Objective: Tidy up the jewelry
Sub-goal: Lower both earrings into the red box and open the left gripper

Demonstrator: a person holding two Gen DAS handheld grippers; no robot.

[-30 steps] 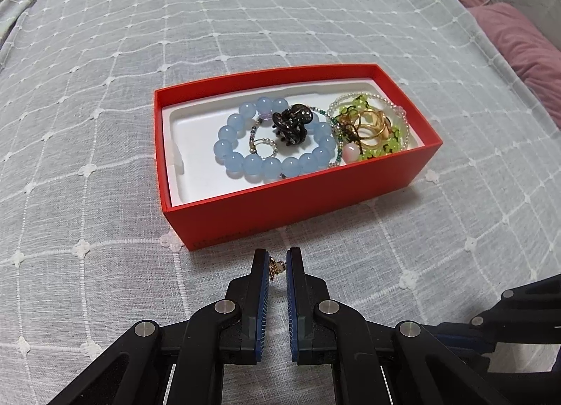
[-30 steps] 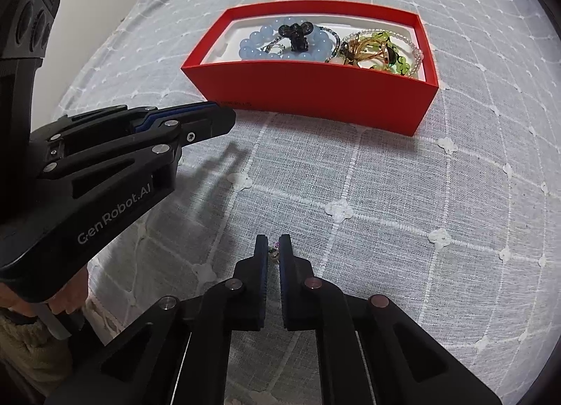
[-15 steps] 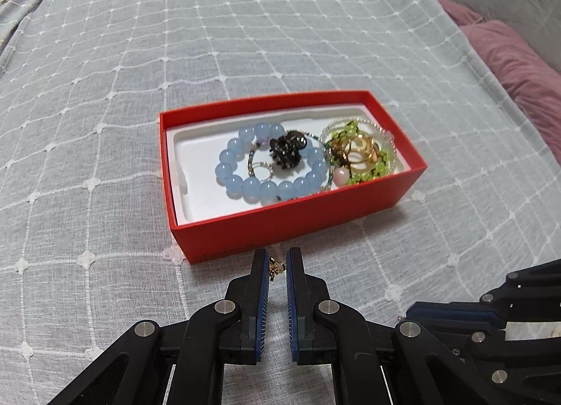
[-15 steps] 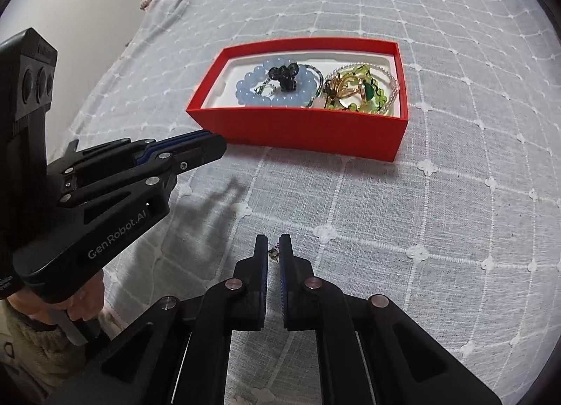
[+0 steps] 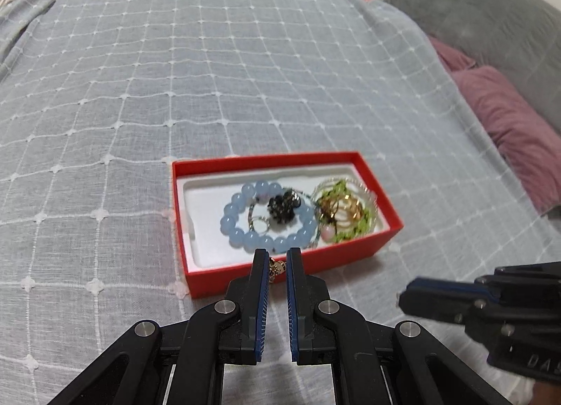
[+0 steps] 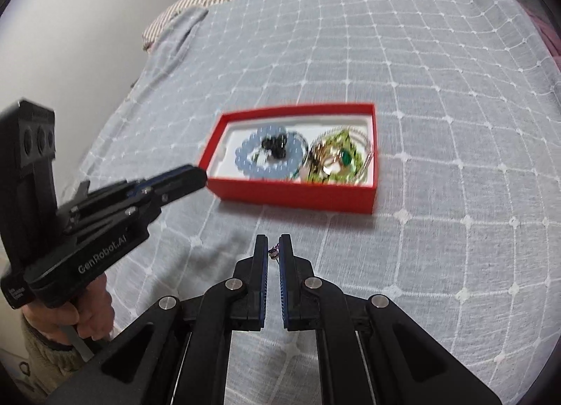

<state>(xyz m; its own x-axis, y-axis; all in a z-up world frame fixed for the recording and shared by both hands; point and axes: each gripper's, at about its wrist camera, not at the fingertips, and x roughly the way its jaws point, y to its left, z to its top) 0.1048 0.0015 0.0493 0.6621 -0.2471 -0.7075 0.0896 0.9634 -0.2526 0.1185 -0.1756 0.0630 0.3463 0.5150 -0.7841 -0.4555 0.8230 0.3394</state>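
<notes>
Two hand-held grippers, left (image 5: 277,261) and right (image 6: 273,246), each clenched on one small, blurry trinket (image 5: 277,267); one red box (image 5: 350,258).

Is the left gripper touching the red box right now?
Apart. In the right wrist view the left gripper tips stop short of the red box, and grey bedspread shows between them.

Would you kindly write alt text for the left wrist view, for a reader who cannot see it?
The left gripper pinches a small gold trinket just in front of an open red box on a grey checked bedspread. The box holds a blue bead bracelet and other jewelry; the right gripper enters at lower right.
</notes>
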